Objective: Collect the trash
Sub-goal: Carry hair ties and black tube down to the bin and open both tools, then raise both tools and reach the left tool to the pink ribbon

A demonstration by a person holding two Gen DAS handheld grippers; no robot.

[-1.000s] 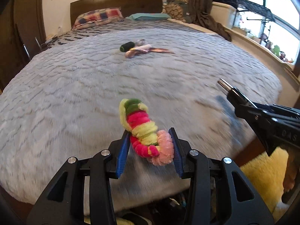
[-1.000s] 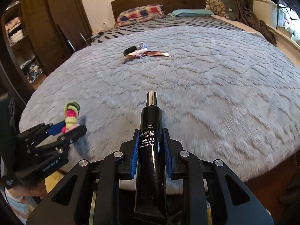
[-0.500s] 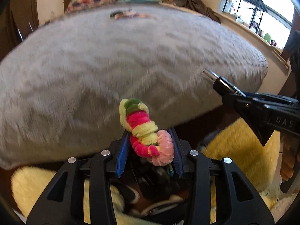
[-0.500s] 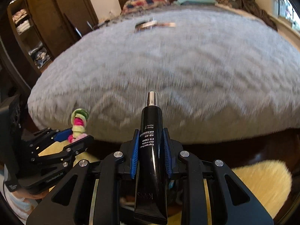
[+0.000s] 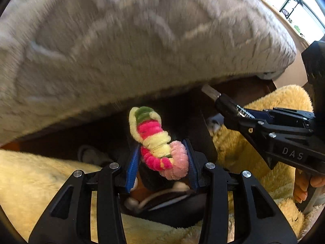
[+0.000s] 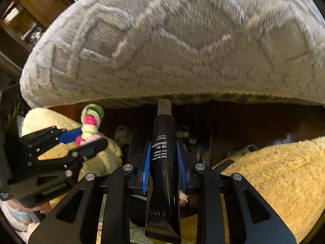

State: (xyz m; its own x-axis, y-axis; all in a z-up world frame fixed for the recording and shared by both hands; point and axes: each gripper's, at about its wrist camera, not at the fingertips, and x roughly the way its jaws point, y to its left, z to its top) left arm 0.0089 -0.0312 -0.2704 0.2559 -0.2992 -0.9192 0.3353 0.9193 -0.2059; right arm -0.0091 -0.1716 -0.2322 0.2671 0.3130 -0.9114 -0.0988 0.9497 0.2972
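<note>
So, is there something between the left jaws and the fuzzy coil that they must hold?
Nothing visible. The fuzzy coil already sits clamped in the left gripper, between its blue pads. The right gripper likewise holds the black tube.

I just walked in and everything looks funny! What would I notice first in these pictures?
First, the bright fuzzy pipe-cleaner coil, pink, yellow and green, pinched between the left gripper fingers. Next, the black eye cream tube standing between the right gripper fingers. Behind both looms the grey bedspread, with fluffy yellow rugs on the floor below.
</note>
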